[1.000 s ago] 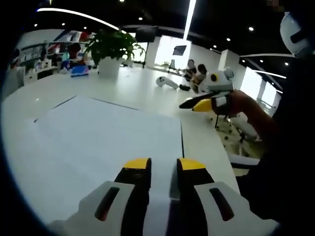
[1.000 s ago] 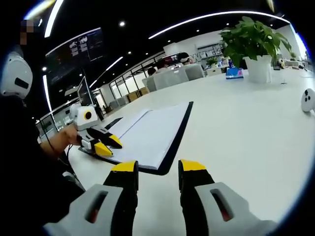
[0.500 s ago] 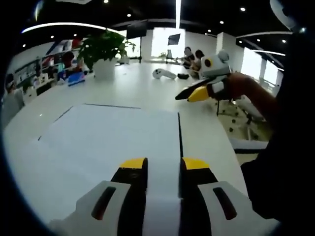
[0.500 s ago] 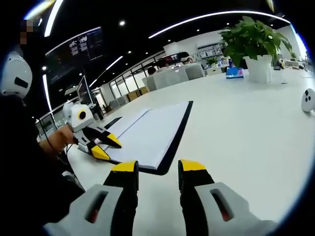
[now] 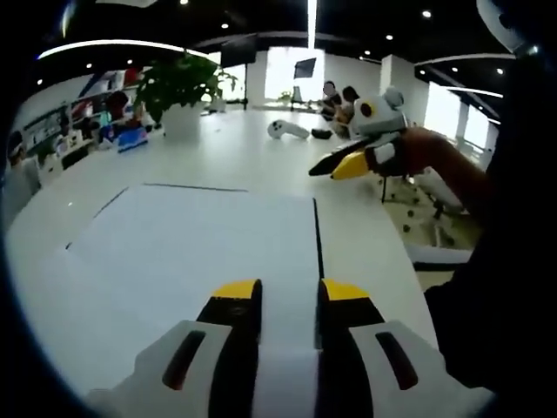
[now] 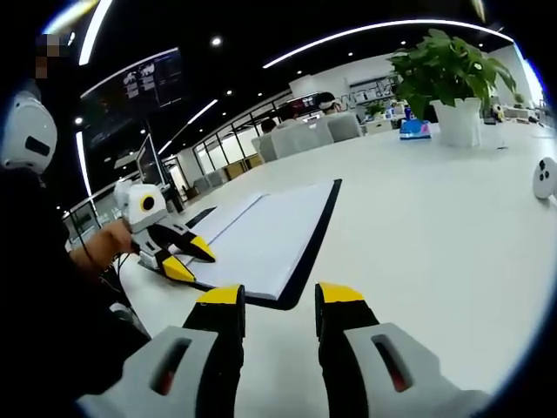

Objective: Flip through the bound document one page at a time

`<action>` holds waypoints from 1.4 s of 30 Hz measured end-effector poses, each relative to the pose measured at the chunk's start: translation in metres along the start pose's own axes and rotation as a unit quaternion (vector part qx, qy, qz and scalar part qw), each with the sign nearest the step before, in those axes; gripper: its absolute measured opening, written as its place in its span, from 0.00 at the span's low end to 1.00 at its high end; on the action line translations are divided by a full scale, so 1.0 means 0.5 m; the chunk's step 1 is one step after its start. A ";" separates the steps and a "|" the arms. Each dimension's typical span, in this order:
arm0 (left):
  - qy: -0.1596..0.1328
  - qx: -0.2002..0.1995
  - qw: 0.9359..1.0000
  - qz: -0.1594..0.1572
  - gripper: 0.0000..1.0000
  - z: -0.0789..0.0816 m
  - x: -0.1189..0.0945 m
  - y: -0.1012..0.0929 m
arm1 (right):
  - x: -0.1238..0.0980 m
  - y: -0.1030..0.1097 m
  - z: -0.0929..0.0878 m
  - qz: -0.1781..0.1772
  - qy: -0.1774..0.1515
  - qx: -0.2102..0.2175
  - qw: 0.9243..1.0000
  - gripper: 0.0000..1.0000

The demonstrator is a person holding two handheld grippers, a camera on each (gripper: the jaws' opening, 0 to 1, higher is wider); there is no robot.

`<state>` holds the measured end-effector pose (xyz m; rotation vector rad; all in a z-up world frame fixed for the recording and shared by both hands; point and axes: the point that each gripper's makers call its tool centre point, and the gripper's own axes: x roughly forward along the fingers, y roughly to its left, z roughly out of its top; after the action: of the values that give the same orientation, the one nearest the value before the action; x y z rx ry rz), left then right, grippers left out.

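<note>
The bound document (image 5: 200, 235) lies open and flat on the white table (image 5: 252, 148), white pages up, with a black cover edge along its right side. My left gripper (image 5: 290, 292) sits at the document's near edge, open, with white page showing between its jaws. From the right gripper view the left gripper (image 6: 190, 259) has one yellow tip over the page and one at the near corner of the document (image 6: 270, 231). My right gripper (image 6: 280, 296) is open and holds nothing, hovering above the table to the right of the document. It also appears as the right gripper (image 5: 335, 165), held in a hand.
A potted plant (image 5: 178, 87) (image 6: 448, 70) and a blue object (image 5: 130, 139) stand at the table's far end. A white controller (image 5: 287, 131) (image 6: 546, 178) lies farther along. People (image 5: 335, 96) sit beyond. The table's edge (image 5: 409, 261) runs just right of the document.
The left gripper's jaws have spread a little wider at the document's near edge, and its view has tilted slightly. The right gripper has stayed still.
</note>
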<state>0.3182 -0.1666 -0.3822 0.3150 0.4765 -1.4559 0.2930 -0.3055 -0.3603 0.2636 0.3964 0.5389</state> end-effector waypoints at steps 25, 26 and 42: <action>0.001 0.003 1.000 -0.001 0.28 -0.001 0.003 0.001 | 0.002 -0.001 -0.001 -0.001 0.001 0.001 1.000 0.32; 0.001 0.002 1.000 -0.002 0.28 -0.001 0.003 0.001 | 0.002 -0.001 -0.001 -0.001 0.000 0.000 1.000 0.32; -0.029 -0.042 0.998 -0.029 0.28 0.003 -0.002 0.005 | 0.001 0.000 -0.001 0.001 0.001 -0.001 1.000 0.32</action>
<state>0.3208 -0.1663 -0.3805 0.1932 0.5025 -1.4922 0.2933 -0.3050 -0.3610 0.2616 0.3982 0.5418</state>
